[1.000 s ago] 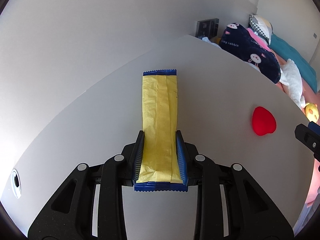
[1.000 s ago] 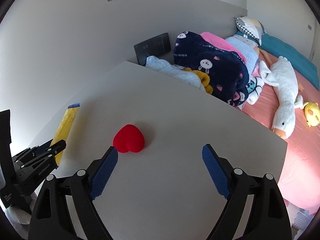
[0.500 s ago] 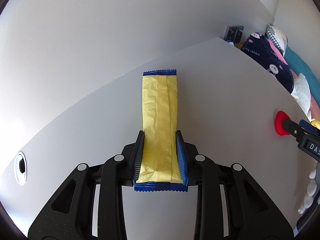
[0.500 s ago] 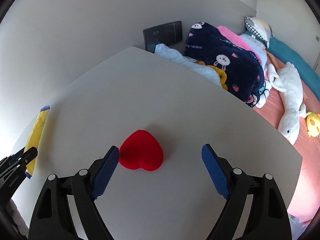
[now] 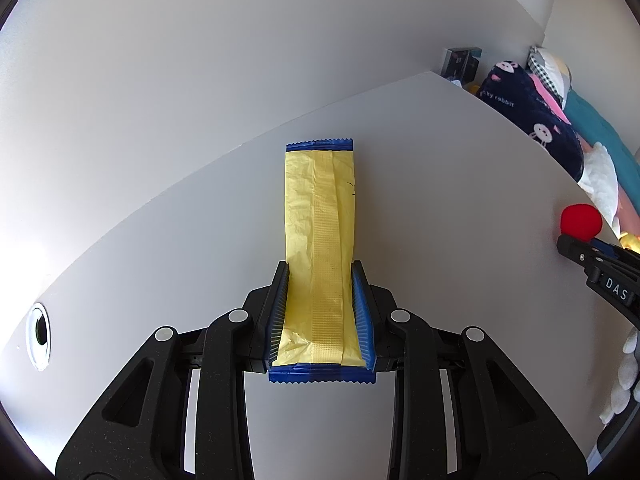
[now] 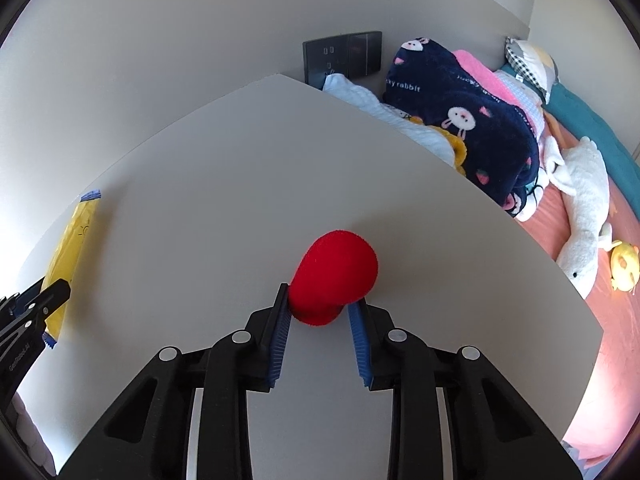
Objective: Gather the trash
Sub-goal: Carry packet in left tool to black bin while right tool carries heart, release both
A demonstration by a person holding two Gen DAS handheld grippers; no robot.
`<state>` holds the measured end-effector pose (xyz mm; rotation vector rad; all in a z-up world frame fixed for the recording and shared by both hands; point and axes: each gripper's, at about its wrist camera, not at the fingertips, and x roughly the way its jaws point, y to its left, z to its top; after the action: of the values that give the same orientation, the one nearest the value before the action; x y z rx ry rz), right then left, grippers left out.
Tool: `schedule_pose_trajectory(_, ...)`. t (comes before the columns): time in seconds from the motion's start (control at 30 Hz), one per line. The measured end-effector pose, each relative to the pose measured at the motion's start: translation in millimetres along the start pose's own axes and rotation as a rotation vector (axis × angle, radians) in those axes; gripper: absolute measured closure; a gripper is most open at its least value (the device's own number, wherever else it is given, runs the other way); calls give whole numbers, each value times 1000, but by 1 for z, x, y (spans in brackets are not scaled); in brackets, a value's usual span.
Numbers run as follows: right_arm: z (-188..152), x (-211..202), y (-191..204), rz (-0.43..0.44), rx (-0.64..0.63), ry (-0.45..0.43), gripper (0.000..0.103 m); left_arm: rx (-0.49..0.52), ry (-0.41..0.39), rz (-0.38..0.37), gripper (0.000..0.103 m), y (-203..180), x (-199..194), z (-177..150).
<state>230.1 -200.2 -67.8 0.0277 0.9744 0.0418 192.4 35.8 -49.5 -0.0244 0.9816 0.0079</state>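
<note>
My left gripper (image 5: 320, 270) is shut on a long yellow wrapper with blue ends (image 5: 320, 232), held flat over the white table (image 5: 440, 200). The wrapper also shows at the left of the right wrist view (image 6: 72, 240). My right gripper (image 6: 322, 294) is shut on a red heart-shaped plush (image 6: 334, 276) that sits on the table (image 6: 240, 184). In the left wrist view the red plush (image 5: 580, 222) appears at the far right, with the right gripper's black finger below it.
A bed with a dark blue rabbit blanket (image 6: 460, 120), a white plush goose (image 6: 584, 216) and a yellow toy (image 6: 624, 266) lies past the table's right edge. A dark wall socket (image 6: 344, 60) is behind the table. A round cable hole (image 5: 38, 336) is at the table's left.
My right gripper moved forward over the red plush and closed on it. My left gripper kept hold of the yellow wrapper and turned a little left.
</note>
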Motion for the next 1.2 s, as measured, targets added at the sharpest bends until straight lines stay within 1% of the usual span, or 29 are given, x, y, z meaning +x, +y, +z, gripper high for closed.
schedule_pose_trajectory(0.1,-3,-11,-1,9,-12,-10,73,7,-6,-4,73,-3,-5,-1)
schedule_pose_trajectory(0.4,-20,-54,-13,67,11,-39,73,42,-19,-38,73,-24,-29,-17)
schedule_pose_trajectory(0.93,-73,-119,-47,96,46,-83,73,148,-50,-98,73,-78,-80,-48)
schedule_pose_trajectory(1.2,-96,-141,-65,105,73,-90,73,206,-54,-137,73,-108,-97,-63)
